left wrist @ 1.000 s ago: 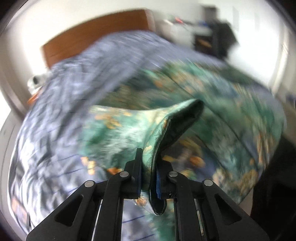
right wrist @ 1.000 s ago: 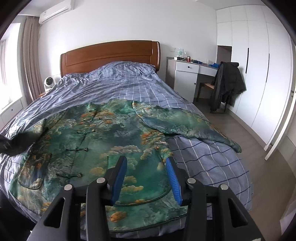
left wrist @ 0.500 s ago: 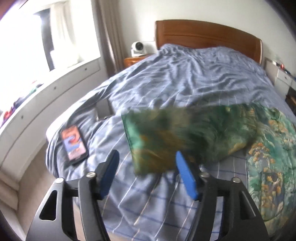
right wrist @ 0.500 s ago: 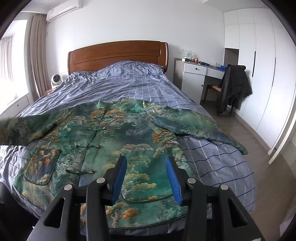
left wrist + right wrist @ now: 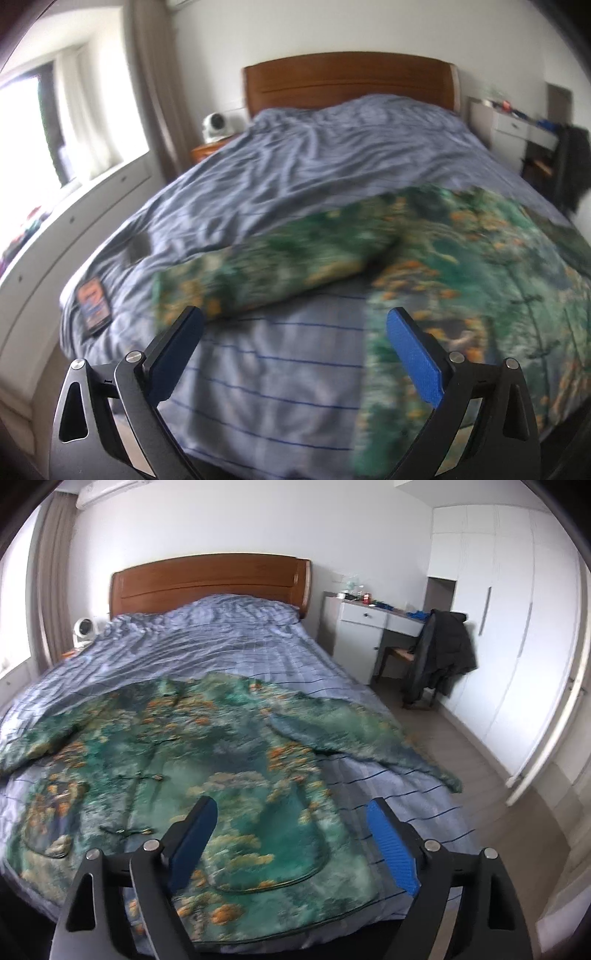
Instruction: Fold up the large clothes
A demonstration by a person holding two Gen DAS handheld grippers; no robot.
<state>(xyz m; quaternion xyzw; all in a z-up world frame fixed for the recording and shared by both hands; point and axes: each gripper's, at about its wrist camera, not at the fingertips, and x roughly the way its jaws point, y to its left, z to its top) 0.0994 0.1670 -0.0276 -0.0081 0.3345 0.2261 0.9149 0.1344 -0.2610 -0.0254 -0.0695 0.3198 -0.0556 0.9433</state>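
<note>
A large green jacket with orange and white floral print (image 5: 207, 760) lies front up, spread across the foot of the bed. Its left sleeve (image 5: 266, 273) stretches out flat to the left, its right sleeve (image 5: 362, 734) to the right. My left gripper (image 5: 293, 332) is open and empty, hovering above the sheet just short of the left sleeve's cuff. My right gripper (image 5: 291, 819) is open and empty above the jacket's lower hem near the right pocket (image 5: 266, 845).
The bed has a blue striped cover (image 5: 229, 638) and a wooden headboard (image 5: 210, 579). A phone (image 5: 93, 302) lies on the bed's left edge. A white desk (image 5: 365, 624) and a chair with a dark coat (image 5: 439, 653) stand right, by wardrobes (image 5: 509, 627).
My left gripper has let go of the left sleeve, which now lies flat on the bed, and has opened wide. The right gripper has shifted a little and stays open.
</note>
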